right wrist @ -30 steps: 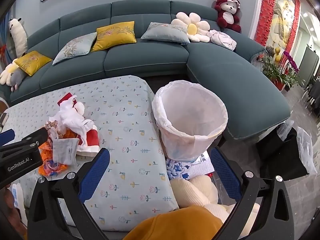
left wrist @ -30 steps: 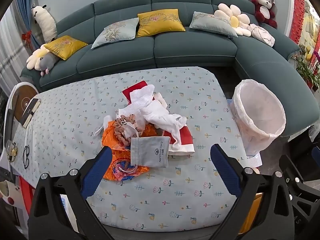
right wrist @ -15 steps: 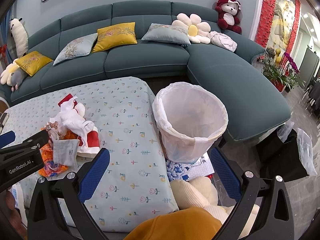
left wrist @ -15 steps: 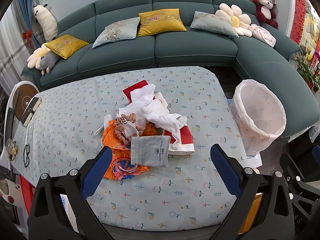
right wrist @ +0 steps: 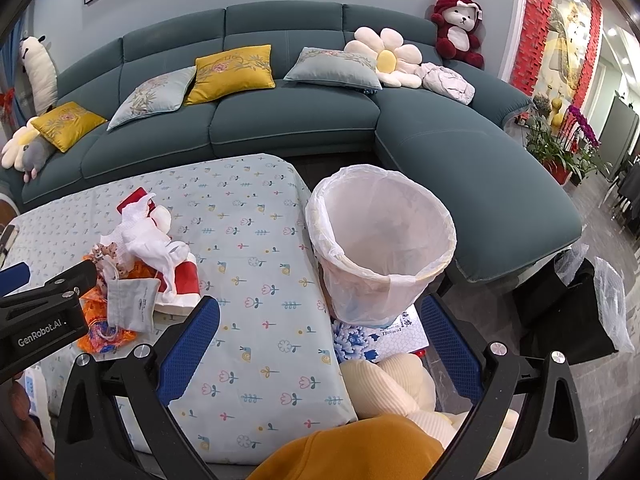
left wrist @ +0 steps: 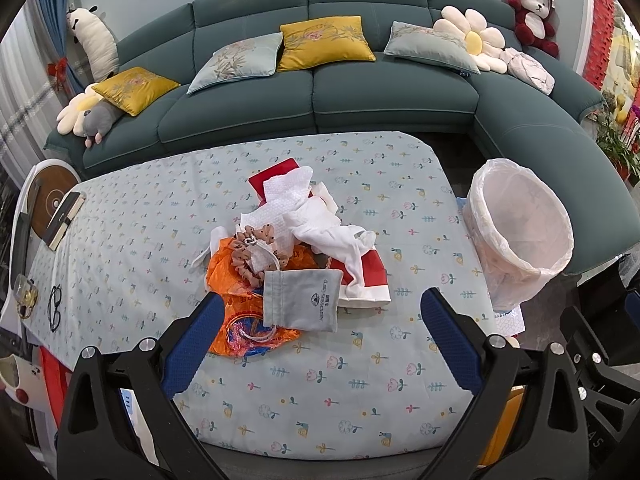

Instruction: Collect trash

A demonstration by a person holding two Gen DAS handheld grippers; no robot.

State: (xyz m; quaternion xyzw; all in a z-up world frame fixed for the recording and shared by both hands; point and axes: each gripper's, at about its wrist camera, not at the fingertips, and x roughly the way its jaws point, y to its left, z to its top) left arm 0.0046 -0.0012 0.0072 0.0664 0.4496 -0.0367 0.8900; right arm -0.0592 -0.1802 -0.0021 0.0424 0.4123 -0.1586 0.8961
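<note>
A heap of trash lies mid-table: a grey drawstring pouch (left wrist: 304,300) (right wrist: 134,304) in front, an orange plastic bag (left wrist: 240,320) under it, a brown scrunchie (left wrist: 256,250), crumpled white paper (left wrist: 320,224) and a red-and-white packet (left wrist: 370,276). My left gripper (left wrist: 320,336) hovers open just short of the pouch, nothing between its blue pads. A white-lined bin (left wrist: 520,236) (right wrist: 380,240) stands off the table's right end. My right gripper (right wrist: 320,340) is open over the table's near right corner, in front of the bin.
The flowered tablecloth (left wrist: 360,380) covers the table. A teal sofa (left wrist: 320,92) with cushions and plush toys wraps behind and to the right. Glasses (left wrist: 54,308) and a notebook (left wrist: 66,220) lie at the left end. A person's mustard sleeve (right wrist: 352,452) is at bottom.
Both views have shifted very slightly; the trash heap and bin sit a touch lower in frame. Both grippers stay open and nothing was grasped.
</note>
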